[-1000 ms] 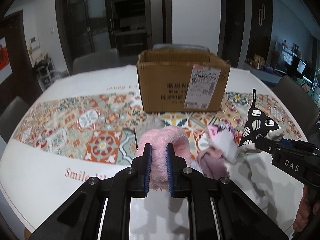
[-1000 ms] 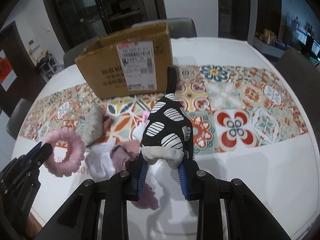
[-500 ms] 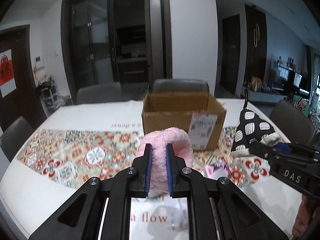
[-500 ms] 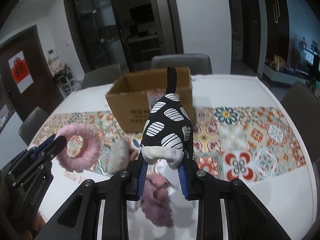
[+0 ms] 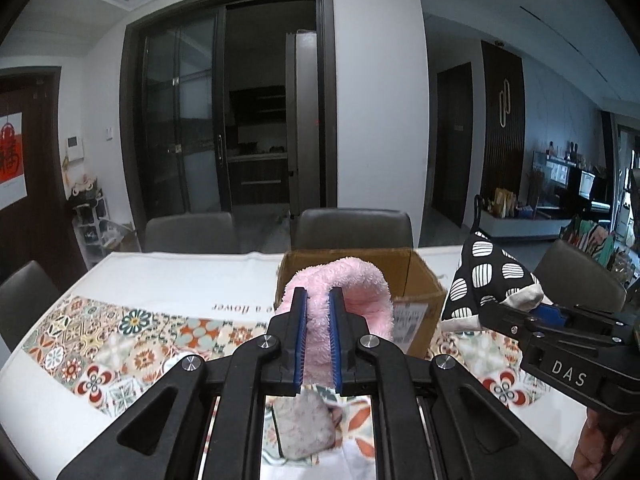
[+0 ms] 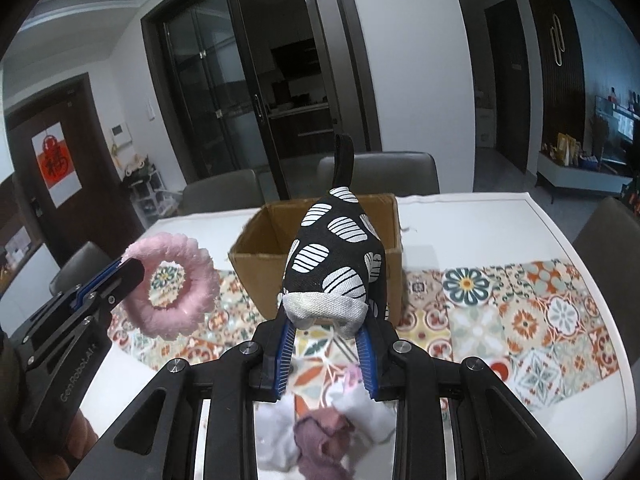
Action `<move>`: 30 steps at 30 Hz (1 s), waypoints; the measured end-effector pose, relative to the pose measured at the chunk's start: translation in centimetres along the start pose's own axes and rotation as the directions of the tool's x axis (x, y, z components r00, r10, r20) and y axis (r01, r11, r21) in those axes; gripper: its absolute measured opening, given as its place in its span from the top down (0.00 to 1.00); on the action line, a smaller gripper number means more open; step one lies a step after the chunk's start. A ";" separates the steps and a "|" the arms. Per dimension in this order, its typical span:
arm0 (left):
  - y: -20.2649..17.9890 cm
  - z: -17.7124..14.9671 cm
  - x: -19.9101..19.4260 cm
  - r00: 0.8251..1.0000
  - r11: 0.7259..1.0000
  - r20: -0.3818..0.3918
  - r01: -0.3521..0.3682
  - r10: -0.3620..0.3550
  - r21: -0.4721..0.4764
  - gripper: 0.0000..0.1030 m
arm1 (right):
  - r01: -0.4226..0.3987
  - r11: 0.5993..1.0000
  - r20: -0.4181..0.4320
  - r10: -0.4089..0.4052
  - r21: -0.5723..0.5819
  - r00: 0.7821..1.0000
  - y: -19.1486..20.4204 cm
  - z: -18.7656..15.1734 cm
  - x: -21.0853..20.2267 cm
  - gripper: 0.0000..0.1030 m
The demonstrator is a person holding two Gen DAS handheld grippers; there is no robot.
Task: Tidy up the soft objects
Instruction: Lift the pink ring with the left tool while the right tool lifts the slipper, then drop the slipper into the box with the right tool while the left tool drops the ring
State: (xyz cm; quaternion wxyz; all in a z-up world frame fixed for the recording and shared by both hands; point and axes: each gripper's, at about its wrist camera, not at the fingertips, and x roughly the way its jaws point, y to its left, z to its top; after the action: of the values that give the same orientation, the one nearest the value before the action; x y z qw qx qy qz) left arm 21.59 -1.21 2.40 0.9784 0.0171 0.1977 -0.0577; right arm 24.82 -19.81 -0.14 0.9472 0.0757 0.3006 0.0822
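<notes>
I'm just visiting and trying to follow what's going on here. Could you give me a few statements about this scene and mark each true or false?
1. The left gripper is clamped on a fluffy pink ring. True.
2. The right gripper is open and holds nothing. False: it grips the pale end of a black pouch with white striped spots.
3. The cardboard box is open at the top. True.
4. The pink ring already lies inside the box. False: it is held up in the air, in front of the box.
5. More soft items, white and mauve cloth, remain on the table below the right gripper. True.
</notes>
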 end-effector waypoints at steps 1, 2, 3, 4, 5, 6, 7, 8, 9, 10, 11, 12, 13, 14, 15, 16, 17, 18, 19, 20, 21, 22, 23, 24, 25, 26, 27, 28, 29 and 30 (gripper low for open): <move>0.0 0.3 0.2 1.000 1.000 0.005 0.001 -0.001 -0.001 0.89 | -0.004 1.000 0.006 0.004 0.001 1.000 0.0 0.3 0.1 0.71; 0.1 0.6 0.5 1.000 1.000 0.011 0.001 -0.001 -0.001 0.89 | -0.006 1.000 0.011 0.006 0.002 1.000 0.0 0.6 0.2 0.71; 0.1 0.9 0.7 1.000 1.000 0.018 0.000 0.000 0.000 0.89 | -0.007 1.000 0.015 0.007 0.001 1.000 0.0 0.8 0.4 0.71; 0.1 1.2 1.0 1.000 1.000 0.027 -0.001 0.001 0.001 0.89 | -0.010 1.000 0.019 0.010 -0.001 1.000 0.0 1.2 0.6 0.71; 0.1 1.6 1.3 0.999 1.000 0.038 -0.004 0.004 0.005 0.89 | -0.014 1.000 0.022 0.014 -0.003 1.000 0.0 1.5 0.7 0.71; 0.1 1.9 1.5 0.999 1.000 0.045 -0.006 0.006 0.007 0.89 | -0.017 1.000 0.025 0.018 -0.005 1.000 0.0 1.7 0.9 0.71; 0.1 2.3 1.8 0.999 1.000 0.052 -0.006 0.006 0.008 0.89 | -0.021 1.000 0.027 0.021 -0.007 0.999 0.0 2.0 1.1 0.71; 0.1 2.6 2.0 0.998 1.000 0.057 -0.005 0.005 0.007 0.89 | -0.023 1.000 0.029 0.024 -0.010 0.999 0.0 2.3 1.4 0.71; 0.2 2.9 2.3 0.998 1.000 0.062 -0.002 0.002 0.006 0.89 | -0.027 1.000 0.030 0.027 -0.011 0.999 -0.1 2.6 1.7 0.71; 0.3 3.2 2.6 0.998 1.000 0.067 -0.002 0.002 0.006 0.89 | -0.031 0.999 0.033 0.031 -0.013 0.999 -0.1 2.9 2.0 0.71; 0.3 3.5 2.9 0.997 1.000 0.073 -0.004 0.003 0.005 0.89 | -0.032 0.999 0.035 0.032 -0.016 0.999 -0.1 3.2 2.4 0.71; 0.3 3.9 3.3 0.997 1.000 0.077 -0.002 0.001 0.002 0.89 | -0.032 0.999 0.037 0.033 -0.018 0.999 -0.1 3.5 2.6 0.71; 0.4 4.1 3.7 0.997 1.000 0.079 0.001 -0.001 0.000 0.89 | -0.034 0.999 0.041 0.034 -0.019 0.999 -0.1 3.8 2.8 0.71; 0.4 4.4 4.1 0.997 1.000 0.080 0.002 -0.001 -0.003 0.89 | -0.036 0.999 0.046 0.037 -0.021 0.998 -0.1 4.1 3.1 0.71; 0.4 4.6 4.5 0.997 1.000 0.082 0.002 -0.002 -0.006 0.89 | -0.038 0.999 0.048 0.039 -0.025 0.998 -0.1 4.5 3.5 0.71; 0.3 4.8 4.9 0.997 1.000 0.082 0.002 -0.002 -0.007 0.89 | -0.038 0.999 0.051 0.039 -0.026 0.998 -0.2 4.8 3.9 0.71; 0.3 4.9 5.3 0.997 1.000 0.080 0.001 -0.001 -0.007 0.89 | -0.040 0.999 0.051 0.041 -0.026 0.998 -0.2 5.1 4.2 0.71; 0.2 5.1 5.9 0.997 1.000 0.078 0.001 0.000 -0.007 0.89 | -0.044 0.999 0.048 0.046 -0.026 0.998 -0.3 5.4 4.7 0.71; 0.3 5.2 6.4 0.997 1.000 0.075 0.002 -0.001 -0.008 0.89 | -0.047 0.999 0.047 0.048 -0.025 0.998 -0.4 5.8 5.2 0.71; 0.3 5.4 6.9 0.998 1.000 0.070 0.003 -0.002 -0.012 0.89 | -0.045 0.999 0.047 0.046 -0.027 0.998 -0.5 6.0 5.6 0.71; 0.3 5.4 7.4 0.998 1.000 0.065 0.004 -0.004 -0.014 0.89 | -0.043 0.999 0.045 0.044 -0.031 0.998 -0.6 6.2 6.0 0.71; 0.3 5.4 7.7 0.998 1.000 0.060 0.006 -0.005 -0.015 0.89 | -0.042 0.999 0.043 0.044 -0.033 0.998 -0.6 6.3 6.4 0.71; 0.3 5.5 8.3 0.998 1.000 0.056 0.005 -0.004 -0.014 0.89 | -0.040 0.999 0.039 0.042 -0.035 0.998 -0.7 6.5 7.0 0.71; 0.2 5.6 8.8 0.999 1.000 0.051 0.004 -0.004 -0.011 0.89 | -0.041 0.998 0.032 0.042 -0.036 0.999 -0.7 6.7 7.5 0.71; 0.1 5.6 9.3 0.999 1.000 0.046 0.004 -0.004 -0.010 0.89 | -0.044 0.998 0.026 0.045 -0.035 0.999 -0.8 6.8 7.9 0.71; 0.1 5.6 9.8 0.999 1.000 0.039 0.006 -0.006 -0.011 0.89 | -0.045 0.998 0.016 0.045 -0.033 0.999 -1.0 7.0 8.6 0.71; 0.0 5.5 10.3 0.999 1.000 0.032 0.007 -0.007 -0.011 0.89 | -0.046 0.998 0.007 0.046 -0.031 0.999 -1.1 7.1 9.1 0.71; 0.0 5.5 10.9 1.000 1.000 0.024 0.005 -0.005 -0.010 0.89 | -0.047 0.998 -0.001 0.047 -0.028 0.999 -1.2 7.2 9.7 0.71; 0.0 5.4 11.4 1.000 1.000 0.019 0.004 -0.004 -0.007 0.89 | -0.046 0.999 -0.012 0.046 -0.026 0.999 -1.4 7.3 10.4 0.71; 0.0 5.4 11.9 1.000 1.000 0.014 0.004 -0.004 -0.004 0.89 | -0.045 0.999 -0.020 0.044 -0.026 0.999 -1.5 7.4 10.9 0.71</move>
State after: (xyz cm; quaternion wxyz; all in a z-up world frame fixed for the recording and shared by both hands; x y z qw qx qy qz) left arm 34.57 -2.81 2.70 0.9797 0.0143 0.1909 -0.0593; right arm 38.06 -19.78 -0.54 0.9431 0.0693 0.3067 0.1079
